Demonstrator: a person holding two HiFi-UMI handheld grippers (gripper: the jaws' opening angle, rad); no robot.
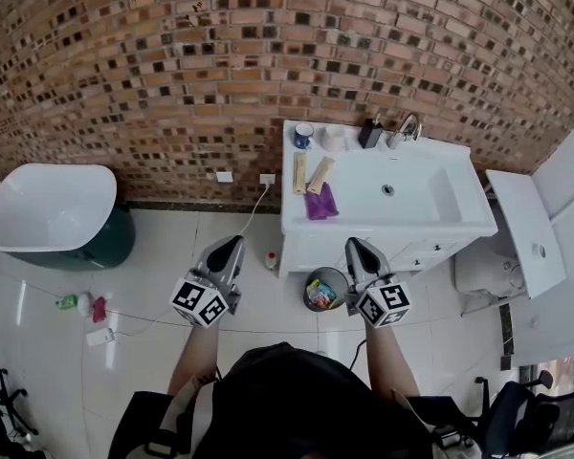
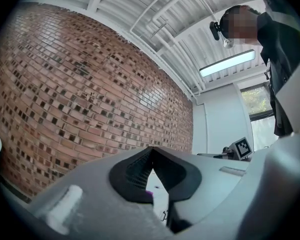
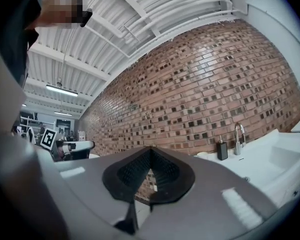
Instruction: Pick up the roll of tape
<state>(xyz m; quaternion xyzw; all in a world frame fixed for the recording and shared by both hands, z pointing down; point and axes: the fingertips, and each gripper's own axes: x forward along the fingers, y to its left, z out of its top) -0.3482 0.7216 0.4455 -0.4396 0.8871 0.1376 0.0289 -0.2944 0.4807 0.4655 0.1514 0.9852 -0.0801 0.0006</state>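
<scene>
While flat on the counter (image 1: pixel 430 220), roll of tape (image 1: pixel 335 139), axis upright; left gripper (image 1: pixel 231 244), right gripper (image 1: pixel 356 246) pressed together, empty.

A white bench with a sunken basin (image 1: pixel 295 214) stands against the red-brown brick wall (image 1: pixel 172 75). On it are a chrome tap (image 1: pixel 408 125), a dark soap dispenser (image 1: pixel 370 134), a blue-and-white mug (image 1: pixel 303 136), two pale wooden blocks (image 1: pixel 299 172) and a purple cloth (image 1: pixel 320 203). Well apart to the left, a white tub on a dark green base (image 1: pixel 53 208) sits on the glossy white tiled floor (image 1: pixel 153 256).

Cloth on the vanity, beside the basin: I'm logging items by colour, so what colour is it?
The cloth is purple; the head view shows it best.
</scene>
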